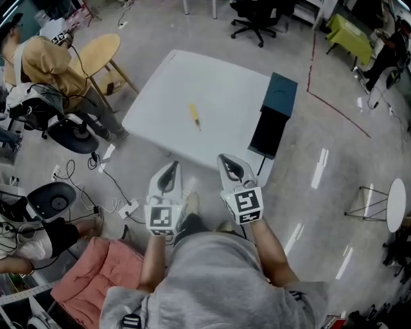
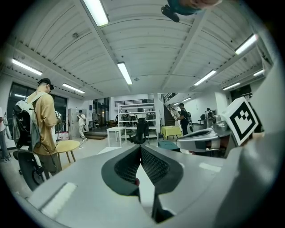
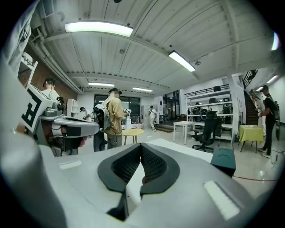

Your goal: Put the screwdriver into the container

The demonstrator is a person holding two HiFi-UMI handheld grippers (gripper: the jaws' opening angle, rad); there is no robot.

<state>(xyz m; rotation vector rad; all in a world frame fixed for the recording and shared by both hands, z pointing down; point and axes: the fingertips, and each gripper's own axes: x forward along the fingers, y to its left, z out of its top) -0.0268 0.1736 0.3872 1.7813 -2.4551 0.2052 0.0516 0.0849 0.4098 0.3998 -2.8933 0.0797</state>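
Left gripper (image 1: 172, 167): was held low in front of the person's torso, short of the table's near edge. Its jaws met tip to tip with nothing between them.
Right gripper (image 1: 225, 160): was just beside the left gripper, not touching it. Its jaws were likewise closed tip to tip and empty.
Screwdriver (image 1: 194, 117): yellow-handled, it lay flat near the middle of the table, well apart from both grippers and touched by neither.
Container (image 1: 275, 112): a dark teal box that stood at the table's right edge, apart from the screwdriver.
Table (image 1: 218, 83): white and flat-topped, it carried the screwdriver and the container.
Surroundings: a person in a tan jacket (image 1: 42, 61) was beside a round wooden table (image 1: 99, 51) at far left. A black office chair (image 1: 255, 18) stood beyond the table.
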